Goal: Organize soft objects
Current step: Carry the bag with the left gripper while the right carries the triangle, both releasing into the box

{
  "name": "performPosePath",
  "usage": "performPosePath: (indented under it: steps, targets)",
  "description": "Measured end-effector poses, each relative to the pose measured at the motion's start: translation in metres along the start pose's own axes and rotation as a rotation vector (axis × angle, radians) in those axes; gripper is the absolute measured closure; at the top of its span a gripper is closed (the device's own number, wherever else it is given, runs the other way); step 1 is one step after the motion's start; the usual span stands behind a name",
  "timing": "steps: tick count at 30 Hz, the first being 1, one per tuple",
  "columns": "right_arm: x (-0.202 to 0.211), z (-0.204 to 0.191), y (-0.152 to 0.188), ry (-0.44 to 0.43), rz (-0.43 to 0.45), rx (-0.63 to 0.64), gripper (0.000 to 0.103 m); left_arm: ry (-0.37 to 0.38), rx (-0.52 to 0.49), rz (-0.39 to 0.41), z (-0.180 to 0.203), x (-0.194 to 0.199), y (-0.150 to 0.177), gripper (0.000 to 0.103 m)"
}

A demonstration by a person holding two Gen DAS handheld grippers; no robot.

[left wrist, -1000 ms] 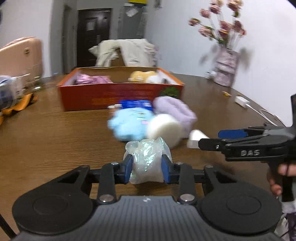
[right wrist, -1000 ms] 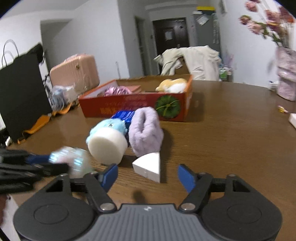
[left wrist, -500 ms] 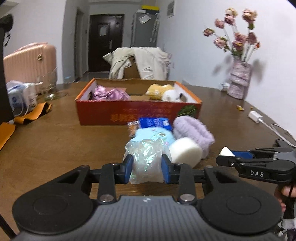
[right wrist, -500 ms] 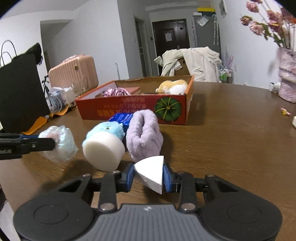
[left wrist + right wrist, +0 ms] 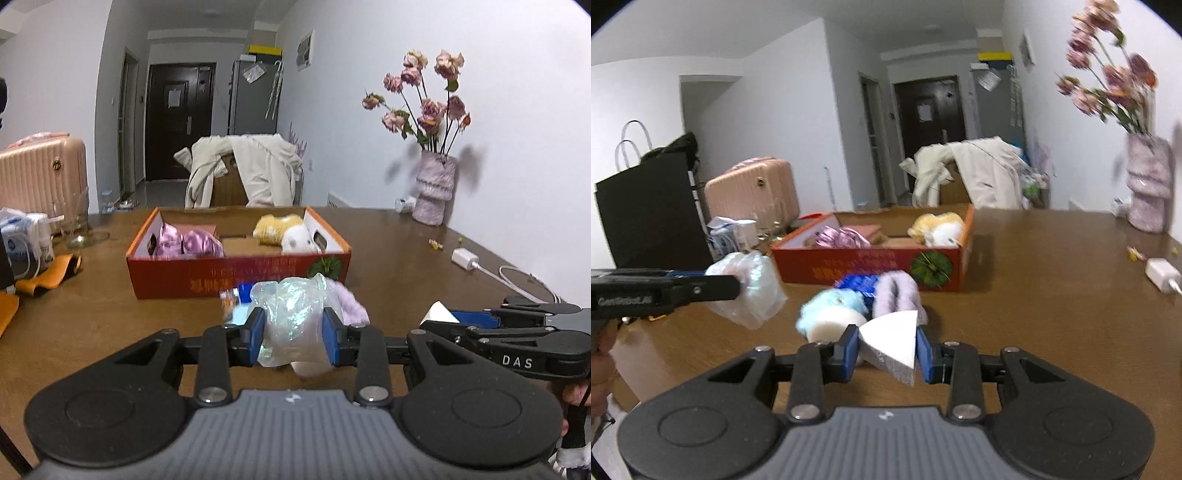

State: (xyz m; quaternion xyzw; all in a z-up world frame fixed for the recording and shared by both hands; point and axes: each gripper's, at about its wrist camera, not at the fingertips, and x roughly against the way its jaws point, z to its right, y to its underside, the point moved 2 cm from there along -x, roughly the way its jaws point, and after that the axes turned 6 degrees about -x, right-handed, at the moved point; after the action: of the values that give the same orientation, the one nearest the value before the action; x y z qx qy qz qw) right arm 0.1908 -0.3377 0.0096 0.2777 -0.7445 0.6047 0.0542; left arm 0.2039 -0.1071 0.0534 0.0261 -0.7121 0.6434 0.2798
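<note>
My left gripper point(image 5: 293, 334) is shut on a crumpled clear plastic bag point(image 5: 295, 317), held above the table; the same bag point(image 5: 750, 291) hangs at the left of the right wrist view. My right gripper point(image 5: 887, 349) is shut on a white foam wedge point(image 5: 892, 345), whose tip point(image 5: 437, 314) shows in the left wrist view. Below lie a blue plush point(image 5: 831, 301), a white foam cylinder point(image 5: 831, 326), a purple fuzzy slipper point(image 5: 895, 295) and a blue packet point(image 5: 857, 282). The red cardboard box point(image 5: 236, 273) beyond holds a pink shiny item point(image 5: 190, 243) and a yellow-white plush point(image 5: 286, 232).
A vase of dried flowers point(image 5: 434, 192) stands at the far right by the wall. A white charger and cable point(image 5: 467, 258) lie on the right of the wooden table point(image 5: 74, 317). A pink suitcase point(image 5: 40, 177), bags and a glass sit at left; a chair draped with a coat point(image 5: 251, 173) stands behind.
The right gripper closed on the white wedge, which had lain on the table between its open fingers, and lifted it. Both grippers have risen with their loads.
</note>
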Motion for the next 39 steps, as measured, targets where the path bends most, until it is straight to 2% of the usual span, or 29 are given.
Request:
performPosePath:
  steps: [2,7,10,14,18,22,25,27,28,30,32,35,39]
  targets:
    - [-0.005,-0.006,-0.017,-0.041,0.015,0.027,0.071,0.025,-0.004,0.014,-0.009,-0.008,-0.014,0.070]
    - [-0.043,-0.011,-0.074,-0.150,0.016,0.084,0.070,-0.006,-0.032,0.031,-0.042,-0.058,-0.064,0.069]
    - [-0.087,-0.004,-0.107,-0.142,-0.021,0.106,0.070,0.002,-0.010,-0.010,-0.069,-0.107,-0.094,0.069]
    - [-0.170,0.004,-0.147,-0.146,-0.130,0.143,0.070,0.012,0.001,-0.083,-0.101,-0.184,-0.125,0.069]
    - [-0.260,-0.002,-0.171,-0.129,-0.248,0.198,0.070,0.013,0.036,-0.174,-0.128,-0.267,-0.142,0.069]
    - [-0.340,-0.005,-0.175,-0.106,-0.372,0.222,0.070,0.003,0.027,-0.243,-0.146,-0.337,-0.143,0.068]
    - [-0.380,-0.002,-0.169,-0.058,-0.428,0.244,0.067,-0.008,0.036,-0.291,-0.154,-0.370,-0.134,0.065]
    - [-0.396,0.000,-0.165,-0.069,-0.461,0.223,0.067,-0.009,0.034,-0.299,-0.158,-0.382,-0.129,0.056]
    - [-0.403,0.001,-0.164,-0.075,-0.469,0.212,0.064,-0.003,0.035,-0.298,-0.160,-0.385,-0.127,0.049]
    - [-0.406,0.004,-0.162,-0.064,-0.473,0.199,0.056,0.020,0.029,-0.298,-0.161,-0.385,-0.124,0.046]
    - [-0.403,0.006,-0.161,-0.062,-0.462,0.186,0.048,0.033,0.028,-0.289,-0.162,-0.379,-0.125,0.034]
    - [-0.390,0.007,-0.169,-0.045,-0.429,0.187,0.046,0.018,0.033,-0.264,-0.163,-0.369,-0.132,0.034]
    - [-0.357,0.012,-0.187,-0.031,-0.382,0.190,0.044,0.002,0.011,-0.228,-0.164,-0.331,-0.148,0.033]
